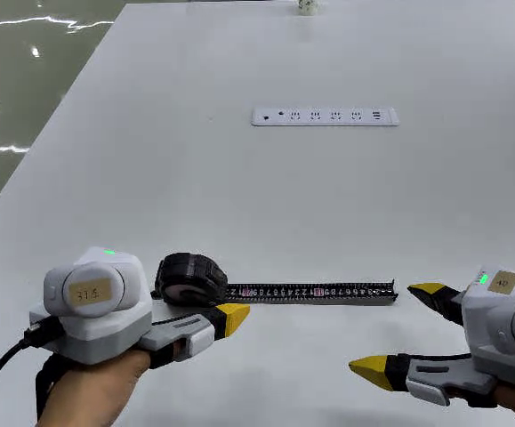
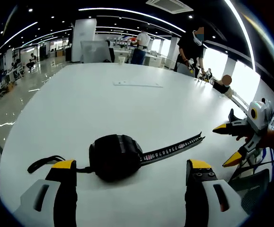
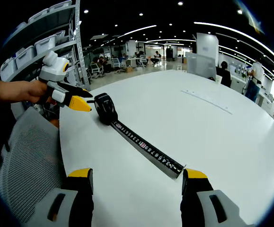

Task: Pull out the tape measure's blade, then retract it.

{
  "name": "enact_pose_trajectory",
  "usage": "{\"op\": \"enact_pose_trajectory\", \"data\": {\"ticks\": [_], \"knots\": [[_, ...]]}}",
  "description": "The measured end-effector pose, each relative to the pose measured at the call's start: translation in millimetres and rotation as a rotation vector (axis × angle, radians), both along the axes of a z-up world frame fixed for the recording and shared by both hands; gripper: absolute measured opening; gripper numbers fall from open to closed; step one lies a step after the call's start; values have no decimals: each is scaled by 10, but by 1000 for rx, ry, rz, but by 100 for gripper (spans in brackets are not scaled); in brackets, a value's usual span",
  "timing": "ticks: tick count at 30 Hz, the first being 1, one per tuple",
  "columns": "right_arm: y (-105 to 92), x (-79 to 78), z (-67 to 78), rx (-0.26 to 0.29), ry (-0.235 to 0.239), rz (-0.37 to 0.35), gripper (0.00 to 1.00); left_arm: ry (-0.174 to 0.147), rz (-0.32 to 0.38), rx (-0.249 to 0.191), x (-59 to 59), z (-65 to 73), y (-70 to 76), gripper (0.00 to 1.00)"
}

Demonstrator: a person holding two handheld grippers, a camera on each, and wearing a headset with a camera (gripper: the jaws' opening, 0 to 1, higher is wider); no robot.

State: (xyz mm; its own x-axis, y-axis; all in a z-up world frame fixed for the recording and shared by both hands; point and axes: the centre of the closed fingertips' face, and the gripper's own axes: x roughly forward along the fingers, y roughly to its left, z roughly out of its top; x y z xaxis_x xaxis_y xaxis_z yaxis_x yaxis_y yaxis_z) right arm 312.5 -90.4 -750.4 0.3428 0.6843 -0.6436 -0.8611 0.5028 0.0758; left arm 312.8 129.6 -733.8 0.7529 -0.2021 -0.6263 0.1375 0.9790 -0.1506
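On the white table [image 1: 239, 178], close to our edge, lies the tape measure [image 1: 191, 279] with its blade [image 1: 315, 292] already out and flat on the surface. The long axis of the blade runs from our left to our right: the black case is at the left end, and the free tip [image 1: 392, 292] is at the right end.

This axis is what decides the coming move, we think. The left gripper [image 2: 132, 164] is the nearer one to the case. In the left gripper view the case sits just ahead, between the lines of the two jaws, and we see no contact. The right gripper [image 1: 395, 327] is the nearer one to the free tip. In the right gripper view the tip [image 3: 177, 169] lies just before the jaws, closer to the jaw on the right side of that view, and it is apart from both.

Both grippers stand wide open and hold nothing.

We judge the pulling out as done and the retracting as not yet done. For that, the left gripper probably has to close around the case.
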Motion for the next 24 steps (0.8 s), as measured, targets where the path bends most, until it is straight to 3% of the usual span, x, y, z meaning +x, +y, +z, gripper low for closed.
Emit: {"op": "enact_pose_trajectory", "data": {"ticks": [24], "knots": [[-117, 243, -188, -97, -6, 99, 63, 40, 40, 6, 226, -154, 24, 82]]}}
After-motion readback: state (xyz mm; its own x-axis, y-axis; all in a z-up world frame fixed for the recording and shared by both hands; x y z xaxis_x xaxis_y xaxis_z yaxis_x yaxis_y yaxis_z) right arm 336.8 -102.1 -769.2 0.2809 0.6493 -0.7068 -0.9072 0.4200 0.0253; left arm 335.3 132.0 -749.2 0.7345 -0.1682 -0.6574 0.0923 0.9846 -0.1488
